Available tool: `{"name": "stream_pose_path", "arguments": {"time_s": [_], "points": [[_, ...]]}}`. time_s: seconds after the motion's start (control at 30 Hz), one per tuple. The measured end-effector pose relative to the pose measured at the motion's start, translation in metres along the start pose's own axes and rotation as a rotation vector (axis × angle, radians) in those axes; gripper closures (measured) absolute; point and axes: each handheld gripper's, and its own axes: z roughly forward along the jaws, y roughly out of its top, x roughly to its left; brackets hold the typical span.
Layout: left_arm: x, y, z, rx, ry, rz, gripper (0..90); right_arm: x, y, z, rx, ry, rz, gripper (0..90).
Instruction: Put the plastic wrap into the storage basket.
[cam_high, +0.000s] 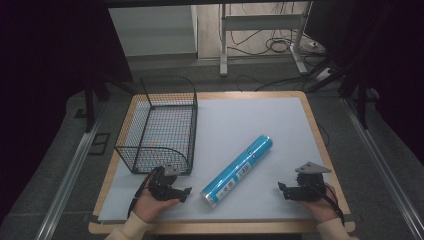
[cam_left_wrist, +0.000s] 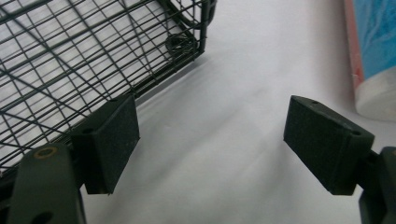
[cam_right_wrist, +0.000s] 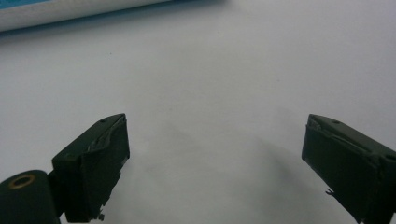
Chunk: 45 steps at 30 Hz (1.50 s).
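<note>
My left claw (cam_high: 186, 194) rests near the desk's near edge with its jaws spread and nothing between them; the near corner of the wire basket (cam_left_wrist: 187, 42) shows just ahead of one pad. My right claw (cam_high: 281, 187) sits toward the near right corner, jaws likewise wide and bare over the white mat (cam_right_wrist: 224, 84).

The blue cylinder (cam_high: 237, 171) lies on its side between the claws, slanting from near the middle of the near edge up toward the desk's centre, well clear of the basket. Its near end (cam_left_wrist: 378, 93) is white with a reddish band.

I judge it a stiff, smooth-wrapped tube, light to moderate in weight and apt to roll or slip under the pads. I would grip it across its width near the middle, so neither end droops, closing squarely on the round wall.
</note>
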Motion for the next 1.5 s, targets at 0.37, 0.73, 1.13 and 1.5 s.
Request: {"name": "stream_pose_path", "arguments": {"time_s": [0.37, 0.73, 1.13, 1.5], "points": [[0.000, 0.000, -0.004, -0.010, -0.001, -0.012, 16.5, 0.003, 0.002, -0.004, -0.007, 0.008, -0.007, 10.0], [-0.003, 0.005, -0.009, -0.003, -0.016, -0.023, 16.1, 0.002, 0.001, -0.002, 0.009, 0.000, -0.003, 10.0], [-0.014, 0.025, -0.041, -0.019, -0.067, 0.015, 15.9, 0.003, 0.001, -0.003, 0.004, -0.007, -0.008, 10.0], [-0.020, 0.043, -0.052, -0.007, -0.094, 0.053, 15.5, 0.005, 0.002, 0.000, 0.011, -0.006, -0.019, 10.0]]}}
